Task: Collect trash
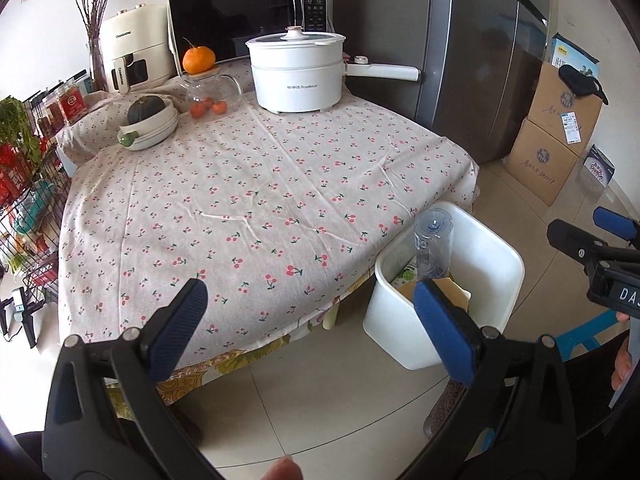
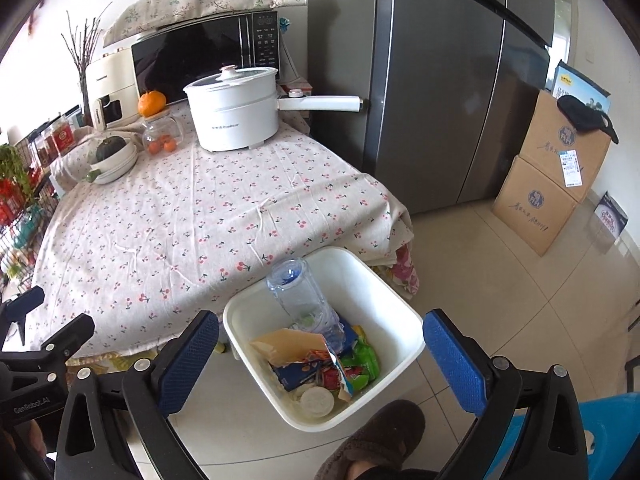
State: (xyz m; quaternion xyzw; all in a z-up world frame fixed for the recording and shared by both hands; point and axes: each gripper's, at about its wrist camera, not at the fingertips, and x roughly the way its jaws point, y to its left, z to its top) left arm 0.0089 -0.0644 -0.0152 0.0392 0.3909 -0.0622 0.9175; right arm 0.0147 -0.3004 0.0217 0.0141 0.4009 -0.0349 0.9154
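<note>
Between the wide-open jaws of the right gripper (image 2: 320, 354) lay the open mouth of the white bin (image 2: 404, 304), nothing over it; a clear bottle (image 2: 298, 292) stood tilted at its far side, above wrappers (image 2: 320, 364). A slippered foot (image 2: 376, 436) sat just below the jaws. Ahead of the left gripper (image 1: 310, 324) the cherry-print tablecloth (image 1: 256, 184) stretched bare up to a white pot (image 1: 296, 72) and bowl (image 1: 154, 128). Right of the jaws stood the fridge (image 2: 440, 100).

White square bin (image 2: 400, 344) on the tiled floor beside the table, holding a clear plastic bottle (image 2: 300, 296) standing neck-down, torn cardboard (image 2: 288, 344), colourful wrappers (image 2: 360, 360) and a round white lid (image 2: 317, 401).
</note>
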